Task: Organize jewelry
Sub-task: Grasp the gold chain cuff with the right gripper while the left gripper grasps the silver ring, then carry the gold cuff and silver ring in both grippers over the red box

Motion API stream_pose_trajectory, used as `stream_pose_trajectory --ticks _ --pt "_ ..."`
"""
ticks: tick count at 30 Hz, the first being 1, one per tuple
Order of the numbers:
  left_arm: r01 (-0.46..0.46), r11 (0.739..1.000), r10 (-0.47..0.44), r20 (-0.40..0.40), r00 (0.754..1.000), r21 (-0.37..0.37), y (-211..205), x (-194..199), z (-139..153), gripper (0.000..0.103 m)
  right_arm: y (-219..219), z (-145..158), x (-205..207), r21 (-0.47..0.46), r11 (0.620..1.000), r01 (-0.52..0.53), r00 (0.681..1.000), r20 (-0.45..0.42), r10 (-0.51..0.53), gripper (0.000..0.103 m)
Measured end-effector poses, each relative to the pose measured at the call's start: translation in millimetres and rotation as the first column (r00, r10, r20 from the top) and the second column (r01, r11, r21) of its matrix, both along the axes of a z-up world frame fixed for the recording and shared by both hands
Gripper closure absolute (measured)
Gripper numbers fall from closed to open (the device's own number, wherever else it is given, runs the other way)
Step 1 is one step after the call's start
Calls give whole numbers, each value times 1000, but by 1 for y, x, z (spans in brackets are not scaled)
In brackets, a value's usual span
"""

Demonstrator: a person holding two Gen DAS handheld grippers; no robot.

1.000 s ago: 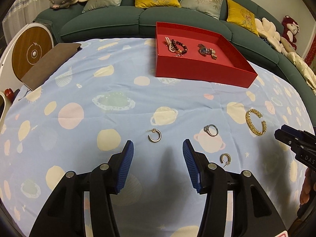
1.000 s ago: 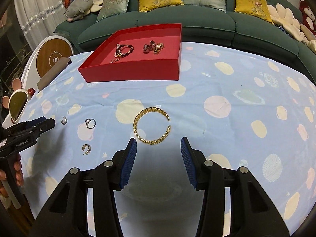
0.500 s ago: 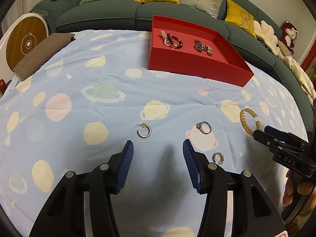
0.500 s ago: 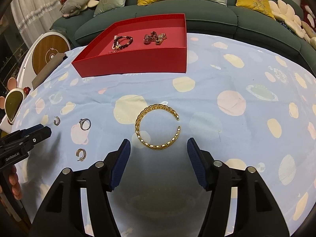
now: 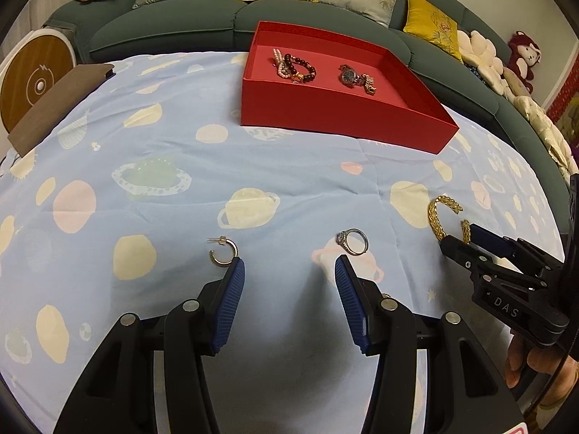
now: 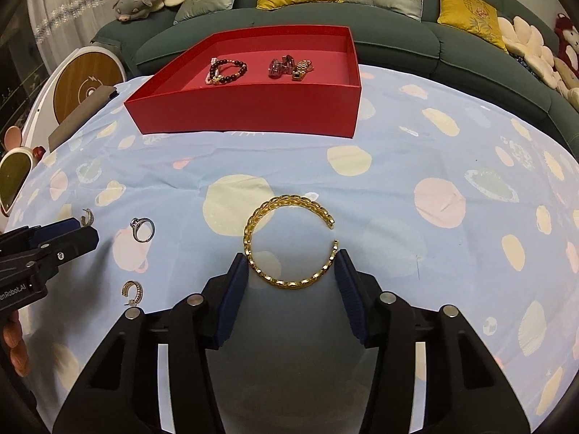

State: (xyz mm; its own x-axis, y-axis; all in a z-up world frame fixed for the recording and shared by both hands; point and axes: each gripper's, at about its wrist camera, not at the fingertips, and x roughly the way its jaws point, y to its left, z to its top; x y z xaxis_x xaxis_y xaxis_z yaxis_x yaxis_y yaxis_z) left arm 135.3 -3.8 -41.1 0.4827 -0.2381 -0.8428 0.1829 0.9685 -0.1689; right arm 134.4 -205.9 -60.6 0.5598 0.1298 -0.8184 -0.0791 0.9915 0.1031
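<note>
A gold chain cuff bracelet [image 6: 289,242] lies on the blue cloth; my right gripper [image 6: 291,264] is open with its near half between the jaws, and it shows in the left wrist view [image 5: 439,217]. My left gripper [image 5: 289,271] is open and empty, low over the cloth between a gold hoop earring [image 5: 223,251] and a silver ring [image 5: 353,240]. A second hoop earring [image 6: 133,292] lies near it. A red tray [image 5: 340,115] at the back holds a bead bracelet [image 5: 295,67] and a watch [image 5: 356,77].
A green sofa [image 6: 398,32] with cushions curves behind the table. A brown pad [image 5: 58,105] and a round wooden disc [image 5: 30,79] sit at the left edge. A small mirror [image 6: 12,177] stands far left.
Both grippers have moved forward and lower. The right jaws now straddle the gold cuff. The left tips now sit between the earring and the ring.
</note>
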Motion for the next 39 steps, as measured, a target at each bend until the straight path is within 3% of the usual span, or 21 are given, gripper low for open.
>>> stream_pose_trajectory --ticks 6,19,23,27,39 --pt "21 1000 -21 2 1000 -8 -17 8 -3 52 -5 3 -1 30 1000 2 1000 6 -2 56" --pt "76 995 -79 52 995 58 -61 18 -10 52 -26 10 -6 60 998 11 1000 18 -12 59" --pt "96 993 -101 63 993 70 -66 17 -11 75 -29 12 -8 64 998 7 1000 22 -8 59" --pt "115 993 -116 41 992 36 -68 18 -10 98 -34 14 -11 72 997 14 1000 27 -16 59" --pt "119 993 -117 76 990 -16 -58 9 16 100 -33 30 -14 85 996 7 998 64 -12 59"
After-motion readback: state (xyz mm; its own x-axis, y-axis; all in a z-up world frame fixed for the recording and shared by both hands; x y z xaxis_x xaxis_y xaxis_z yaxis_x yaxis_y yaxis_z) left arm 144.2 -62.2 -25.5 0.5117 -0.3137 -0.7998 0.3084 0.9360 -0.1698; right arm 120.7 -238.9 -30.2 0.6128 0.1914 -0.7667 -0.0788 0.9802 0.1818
